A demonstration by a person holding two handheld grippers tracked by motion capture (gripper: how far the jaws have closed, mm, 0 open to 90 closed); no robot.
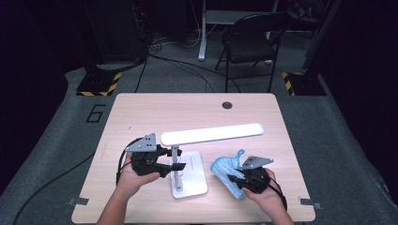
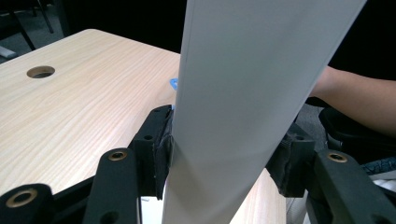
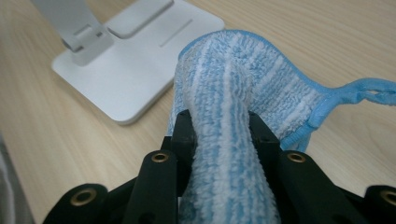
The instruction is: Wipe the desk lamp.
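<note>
Where overhead blurs: cloth (image 3: 233,121) claw-pinched.

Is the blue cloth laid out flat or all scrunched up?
Scrunched up. The blue cloth is bunched into a thick roll between the jaws of the right gripper, with one corner trailing onto the table.

I see a white desk lamp (image 1: 187,161) standing upright on its flat square base, its long light bar lying level and lit above the table. Just right of the base lies a bunched blue-and-white striped cloth (image 1: 227,171), folded into a ridge.
</note>
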